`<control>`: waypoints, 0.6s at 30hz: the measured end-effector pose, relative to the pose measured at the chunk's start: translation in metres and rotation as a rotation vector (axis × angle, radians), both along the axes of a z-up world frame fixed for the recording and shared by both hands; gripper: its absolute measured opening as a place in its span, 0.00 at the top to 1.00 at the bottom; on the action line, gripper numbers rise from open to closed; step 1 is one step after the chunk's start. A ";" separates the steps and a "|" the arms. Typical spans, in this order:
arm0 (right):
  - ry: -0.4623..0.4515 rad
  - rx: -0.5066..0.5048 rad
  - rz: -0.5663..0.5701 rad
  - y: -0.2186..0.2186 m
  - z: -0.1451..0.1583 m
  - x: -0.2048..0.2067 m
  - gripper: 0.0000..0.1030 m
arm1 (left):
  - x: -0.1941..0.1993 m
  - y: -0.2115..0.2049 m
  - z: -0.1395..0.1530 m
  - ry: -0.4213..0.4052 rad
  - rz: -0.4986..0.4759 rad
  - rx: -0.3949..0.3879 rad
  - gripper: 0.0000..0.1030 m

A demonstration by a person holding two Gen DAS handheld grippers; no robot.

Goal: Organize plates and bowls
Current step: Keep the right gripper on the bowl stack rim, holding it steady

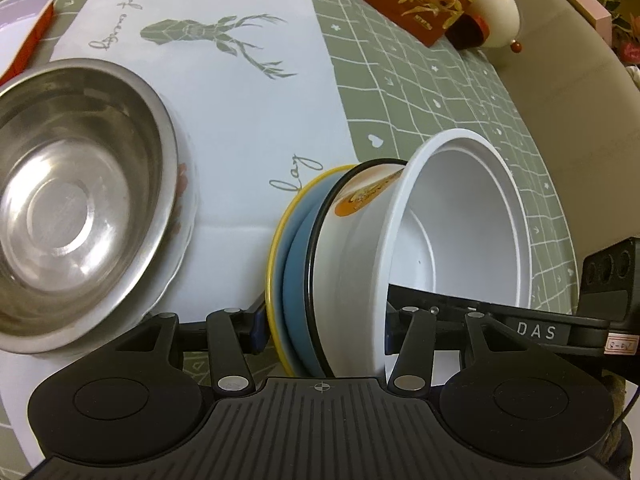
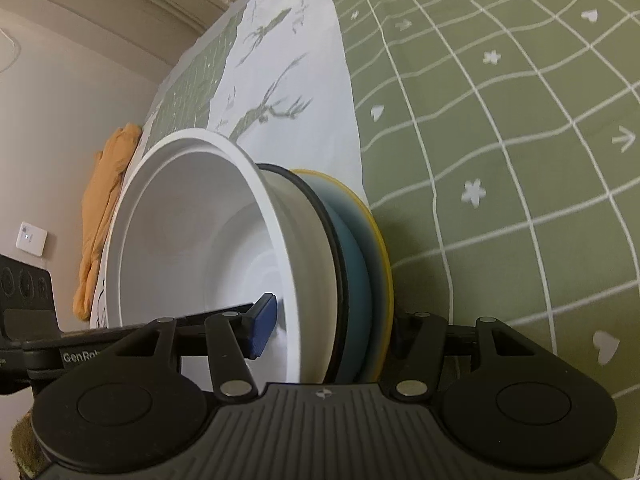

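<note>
Left wrist: gripped bowl stack (image 1: pixel 360 264) lies sideways.

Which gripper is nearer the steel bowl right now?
Left. The left gripper is clamped on the stack of dishes, right beside the steel bowl. The right gripper grips the same stack from its far side.

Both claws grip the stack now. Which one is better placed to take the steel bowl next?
Probably left. The steel bowl lies close beside the left claw, while the right wrist view does not show it. The right claw would then hold the stack alone.
</note>
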State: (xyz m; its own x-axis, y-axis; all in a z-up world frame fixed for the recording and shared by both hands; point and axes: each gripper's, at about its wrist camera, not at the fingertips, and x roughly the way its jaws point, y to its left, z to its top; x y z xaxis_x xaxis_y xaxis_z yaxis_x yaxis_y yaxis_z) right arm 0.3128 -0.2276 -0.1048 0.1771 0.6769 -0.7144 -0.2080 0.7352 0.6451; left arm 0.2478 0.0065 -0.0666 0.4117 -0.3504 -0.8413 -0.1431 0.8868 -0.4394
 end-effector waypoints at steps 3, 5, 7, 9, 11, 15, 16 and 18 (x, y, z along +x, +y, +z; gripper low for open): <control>0.022 0.022 -0.019 -0.005 -0.004 0.002 0.46 | 0.001 -0.004 0.002 -0.003 -0.005 0.023 0.49; 0.006 0.017 -0.021 -0.005 -0.004 0.003 0.46 | 0.002 -0.006 0.004 -0.004 -0.012 0.030 0.49; -0.035 -0.007 -0.018 -0.005 -0.001 0.001 0.46 | 0.004 -0.008 0.005 -0.004 -0.015 0.037 0.49; -0.049 -0.016 -0.018 -0.005 0.000 0.001 0.46 | 0.005 -0.010 0.006 -0.003 -0.018 0.050 0.49; -0.044 -0.010 -0.022 -0.006 -0.001 0.002 0.46 | 0.006 -0.011 0.007 0.000 -0.022 0.056 0.49; -0.061 -0.016 -0.019 -0.007 -0.001 0.001 0.46 | 0.008 -0.012 0.007 0.001 -0.033 0.066 0.49; -0.066 -0.020 -0.020 -0.007 -0.001 0.001 0.46 | 0.009 -0.013 0.007 0.001 -0.038 0.069 0.49; -0.084 -0.034 -0.029 -0.006 -0.001 0.000 0.46 | 0.011 -0.013 0.007 0.002 -0.044 0.076 0.49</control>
